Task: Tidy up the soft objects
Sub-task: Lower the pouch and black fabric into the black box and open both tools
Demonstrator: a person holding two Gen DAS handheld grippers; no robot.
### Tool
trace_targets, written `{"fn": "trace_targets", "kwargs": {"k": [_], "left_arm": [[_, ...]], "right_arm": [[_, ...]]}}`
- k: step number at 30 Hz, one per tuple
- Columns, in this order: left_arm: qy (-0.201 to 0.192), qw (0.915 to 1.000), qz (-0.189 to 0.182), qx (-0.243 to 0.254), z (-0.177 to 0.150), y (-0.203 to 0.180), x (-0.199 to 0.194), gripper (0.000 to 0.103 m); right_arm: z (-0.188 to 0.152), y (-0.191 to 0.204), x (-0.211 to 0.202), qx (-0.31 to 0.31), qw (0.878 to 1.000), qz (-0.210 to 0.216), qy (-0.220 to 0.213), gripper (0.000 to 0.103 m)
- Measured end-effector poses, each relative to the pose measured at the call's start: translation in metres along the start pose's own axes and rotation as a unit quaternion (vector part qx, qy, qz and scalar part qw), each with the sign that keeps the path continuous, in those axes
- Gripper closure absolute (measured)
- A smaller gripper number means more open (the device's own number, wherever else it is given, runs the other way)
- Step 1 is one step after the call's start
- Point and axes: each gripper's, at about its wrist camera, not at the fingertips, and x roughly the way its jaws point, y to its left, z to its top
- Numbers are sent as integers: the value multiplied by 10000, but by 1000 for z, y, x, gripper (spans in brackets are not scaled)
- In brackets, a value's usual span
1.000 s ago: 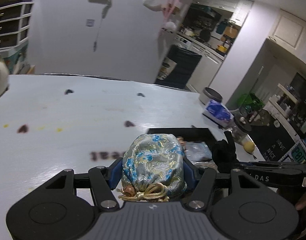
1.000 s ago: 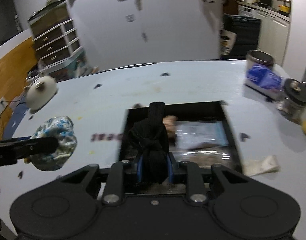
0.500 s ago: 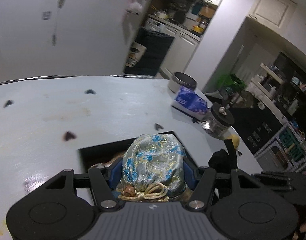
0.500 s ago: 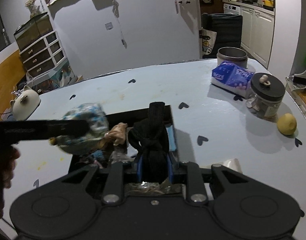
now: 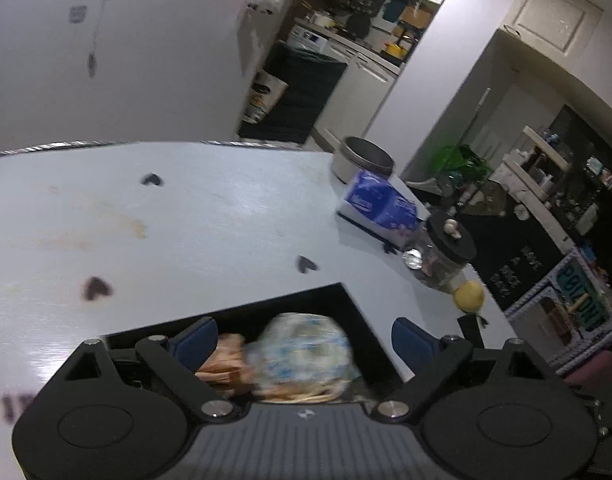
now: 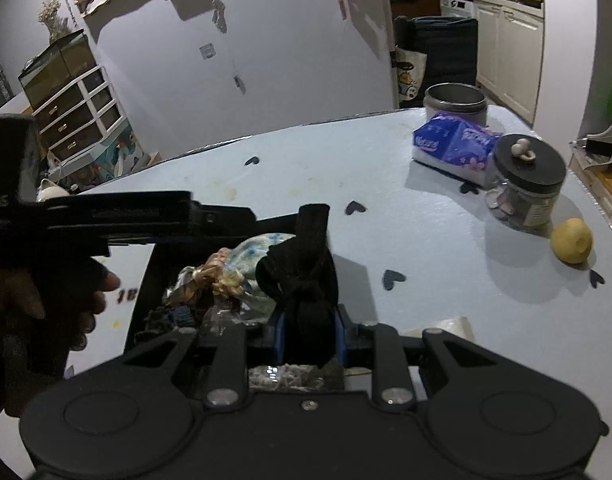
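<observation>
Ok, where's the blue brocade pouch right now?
In the black tray, between the left gripper's open fingers in the left wrist view, the brocade pouch lies beside a tan bundle.

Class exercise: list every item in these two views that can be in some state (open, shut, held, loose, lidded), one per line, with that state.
Left hand-held gripper: open, jaws just widened, gripping nothing.
Brocade drawstring pouch: released, lying in the tray, cord tied.
Right hand-held gripper: shut on the black knotted cloth.
Black tray: open-topped, holding soft items.
Glass jar: lidded.
Metal pot: uncovered.
</observation>
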Motion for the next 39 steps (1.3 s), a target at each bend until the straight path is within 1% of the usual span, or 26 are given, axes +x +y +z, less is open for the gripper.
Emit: {"fn": "trace_targets", "kwargs": {"k": [4,8,11,14,16,18,21,25,28,31,32,34,35,36,39], "left_arm": [[-157,9993,328,-13,-5,13,-23,11],[-325,9977,566,-205,-9,30,-48,11],[-456,9953,779,-344,-11,40,-63,11],[-525,9933,907,-494,-13,51,-75,11],[-543,9923,960,-571,-16,57,-81,11],[-543,9916,998,-624,-18,63,-85,11],[-521,9909,1031,-686,-22,68,-90,11],[-486,9910,1038,-699,-26,70,-93,11],[-481,9912,1032,-682,-29,68,-96,11],[-514,9912,1046,-628,-31,63,-101,10],[-530,9910,1064,-609,-32,61,-102,10],[-566,9903,1119,-591,-34,58,-107,10],[-586,9899,1145,-602,-35,57,-109,10],[-608,9893,1170,-624,-37,55,-111,10],[-667,9872,1268,-702,-41,52,-118,9]], "right_arm": [[5,13,15,-94,9994,271,176,78],[13,35,33,-208,9972,625,363,78],[17,48,49,-89,9939,920,600,78],[12,55,69,153,9896,1091,929,78],[6,54,83,422,9859,1096,1194,78],[-1,52,97,690,9831,981,1382,78],[-10,48,111,996,9806,849,1460,79],[-11,60,113,718,9851,701,1398,77],[-10,66,108,602,9863,684,1378,72],[-7,65,95,574,9872,751,1282,62],[-7,65,89,537,9876,811,1233,57],[-4,65,79,423,9888,859,1145,50],[-3,66,74,367,9894,873,1100,43],[-2,66,69,309,9897,900,1067,39],[3,69,56,146,9903,1024,932,37]]}}
